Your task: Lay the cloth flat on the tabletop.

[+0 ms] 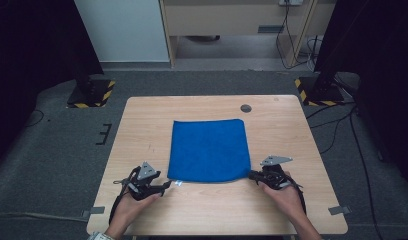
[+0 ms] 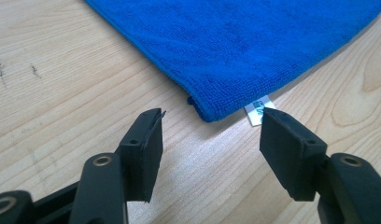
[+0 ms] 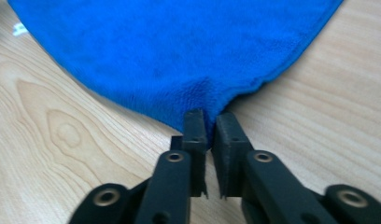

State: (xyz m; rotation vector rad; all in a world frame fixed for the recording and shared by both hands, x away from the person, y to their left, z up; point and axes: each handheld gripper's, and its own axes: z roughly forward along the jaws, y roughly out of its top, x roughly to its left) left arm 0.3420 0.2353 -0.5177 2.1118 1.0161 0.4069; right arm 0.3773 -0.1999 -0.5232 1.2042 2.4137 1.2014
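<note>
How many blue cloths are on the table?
1. The blue cloth lies flat mid-table; the right gripper pinches its near corner, the left gripper is open at the other.

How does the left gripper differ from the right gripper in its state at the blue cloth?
The left gripper has its jaws wide apart, while the right gripper has its jaws closed. The left gripper holds nothing, its jaws short of the blue cloth corner; the right gripper pinches its corner. Both lie low at the cloth's near edge.
</note>
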